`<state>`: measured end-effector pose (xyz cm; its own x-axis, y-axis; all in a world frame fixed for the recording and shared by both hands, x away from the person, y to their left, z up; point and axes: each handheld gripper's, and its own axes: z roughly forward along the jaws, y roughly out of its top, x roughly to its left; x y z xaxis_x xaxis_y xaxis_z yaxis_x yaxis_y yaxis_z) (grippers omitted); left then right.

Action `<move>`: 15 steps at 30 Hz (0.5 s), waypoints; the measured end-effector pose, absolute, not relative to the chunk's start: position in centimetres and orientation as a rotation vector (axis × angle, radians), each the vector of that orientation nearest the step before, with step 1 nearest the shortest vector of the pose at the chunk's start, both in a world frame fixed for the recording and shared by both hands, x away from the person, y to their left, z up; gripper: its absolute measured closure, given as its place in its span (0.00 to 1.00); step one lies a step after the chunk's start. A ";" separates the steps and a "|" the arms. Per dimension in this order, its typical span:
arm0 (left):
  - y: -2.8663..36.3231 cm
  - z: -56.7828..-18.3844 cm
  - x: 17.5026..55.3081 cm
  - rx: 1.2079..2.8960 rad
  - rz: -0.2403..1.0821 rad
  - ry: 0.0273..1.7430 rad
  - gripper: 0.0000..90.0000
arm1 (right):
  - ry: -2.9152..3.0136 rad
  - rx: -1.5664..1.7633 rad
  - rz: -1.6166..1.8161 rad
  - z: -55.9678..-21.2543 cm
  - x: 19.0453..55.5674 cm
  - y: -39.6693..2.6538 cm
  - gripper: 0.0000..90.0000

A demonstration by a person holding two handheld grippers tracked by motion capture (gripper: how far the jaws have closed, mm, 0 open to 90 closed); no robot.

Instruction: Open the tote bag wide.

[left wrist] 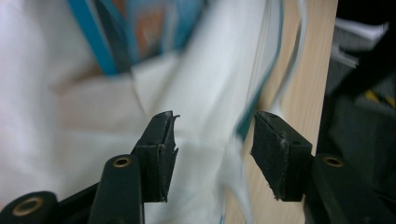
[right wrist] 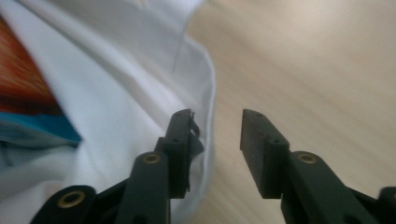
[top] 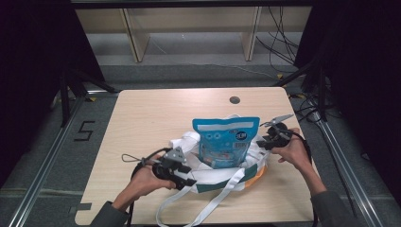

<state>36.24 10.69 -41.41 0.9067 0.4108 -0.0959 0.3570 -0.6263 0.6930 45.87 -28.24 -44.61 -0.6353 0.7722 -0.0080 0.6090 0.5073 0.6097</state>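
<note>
A white cloth bag (top: 222,172) with dark green trim lies on the wooden table (top: 156,113), and a blue snack pouch (top: 226,142) stands upright in its mouth. My left gripper (top: 187,181) is at the bag's left edge. In the left gripper view it (left wrist: 212,135) stands open, with the bag's white fabric (left wrist: 70,107) and green-edged rim just beyond the pads and the pouch (left wrist: 140,28) blurred above. My right gripper (top: 263,142) is at the bag's right edge. It (right wrist: 217,126) is open over bare wood, with the bag's rim (right wrist: 116,93) beside its left jaw.
Two long white straps (top: 213,203) trail from the bag toward the table's near edge. Something orange (top: 263,170) peeks from under the bag's right side. A round cable hole (top: 234,100) sits near the far edge. Beyond the table are shelves and floor cables.
</note>
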 end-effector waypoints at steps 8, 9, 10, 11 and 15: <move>9.8 -41.1 41.0 2.373 0.326 0.787 0.46 | 2.506 1.005 1.082 -40.1 40.4 -28.9 0.67; 9.6 -41.9 41.9 2.392 0.322 0.759 0.51 | 2.560 0.953 1.119 -40.7 38.6 -27.9 0.66; 9.3 -42.7 42.6 2.435 0.316 0.741 0.55 | 2.590 0.930 1.104 -40.9 38.2 -27.7 0.67; 9.3 -42.7 42.6 2.435 0.316 0.741 0.61 | 2.597 0.900 1.130 -41.2 37.5 -27.2 0.68; 9.4 -43.2 43.8 2.455 0.297 0.727 0.76 | 2.659 0.794 1.156 -41.5 36.3 -26.4 0.66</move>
